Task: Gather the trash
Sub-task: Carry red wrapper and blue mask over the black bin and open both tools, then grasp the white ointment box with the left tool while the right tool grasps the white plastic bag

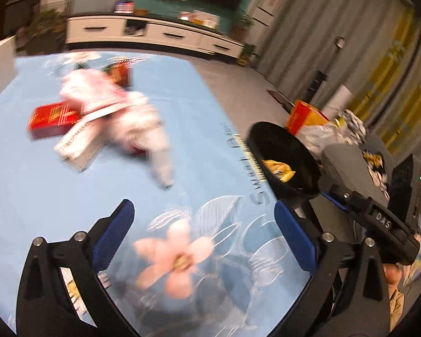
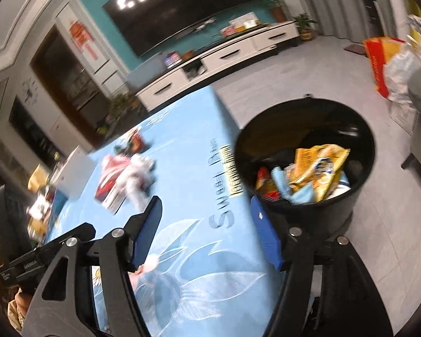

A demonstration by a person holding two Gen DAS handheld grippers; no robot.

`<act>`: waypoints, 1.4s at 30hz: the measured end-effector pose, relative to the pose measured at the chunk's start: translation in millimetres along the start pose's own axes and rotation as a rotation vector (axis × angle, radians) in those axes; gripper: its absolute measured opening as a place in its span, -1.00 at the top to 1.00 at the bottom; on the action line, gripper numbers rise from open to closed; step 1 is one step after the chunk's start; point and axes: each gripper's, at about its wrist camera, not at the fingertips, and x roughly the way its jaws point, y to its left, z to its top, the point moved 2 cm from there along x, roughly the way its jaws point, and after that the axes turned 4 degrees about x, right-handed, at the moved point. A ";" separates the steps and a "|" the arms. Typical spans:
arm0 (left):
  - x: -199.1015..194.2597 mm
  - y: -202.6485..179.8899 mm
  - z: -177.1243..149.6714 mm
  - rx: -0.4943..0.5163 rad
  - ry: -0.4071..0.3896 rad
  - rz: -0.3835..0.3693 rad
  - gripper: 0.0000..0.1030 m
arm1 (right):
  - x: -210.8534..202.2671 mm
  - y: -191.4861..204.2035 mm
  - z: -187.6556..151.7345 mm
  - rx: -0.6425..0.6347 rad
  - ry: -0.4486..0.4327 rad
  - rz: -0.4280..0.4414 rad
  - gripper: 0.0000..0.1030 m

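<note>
A black trash bin point(image 2: 350, 202) stands on the floor beside the table's right edge, holding a yellow snack bag point(image 2: 320, 168) and other wrappers. The same bin point(image 1: 269, 140) shows at the right of the left wrist view. My left gripper point(image 1: 205, 213) hangs open over the blue flowered tablecloth point(image 1: 42, 196), nothing between its blue pads. My right gripper point(image 2: 207, 210) is open near the bin's rim, also empty. Farther back on the table lies a blurred pile: a red box point(image 1: 53, 119), pink-white crumpled wrapping point(image 1: 120, 112) and a white printed pack point(image 1: 78, 148).
Another red packet point(image 1: 120, 73) lies at the table's far end. A white box point(image 2: 73, 174) stands at the table's left edge. On the floor right of the bin are a red-yellow bag point(image 2: 377, 59) and white plastic bags point(image 1: 320, 134). A TV cabinet point(image 2: 210, 64) lines the back wall.
</note>
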 end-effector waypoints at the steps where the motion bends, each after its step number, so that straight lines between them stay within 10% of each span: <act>1: -6.0 6.3 -3.2 -0.016 -0.007 0.011 -0.93 | 1.6 7.5 -3.4 -0.015 0.011 0.006 -0.26; 19: -90.2 69.5 -35.3 -0.159 -0.171 0.119 -0.94 | 29.3 107.9 -39.1 -0.206 0.139 0.049 -0.27; 42: -54.5 142.1 -23.2 -0.224 -0.182 0.139 -0.94 | 123.2 129.4 -20.7 -0.297 0.208 0.035 -0.27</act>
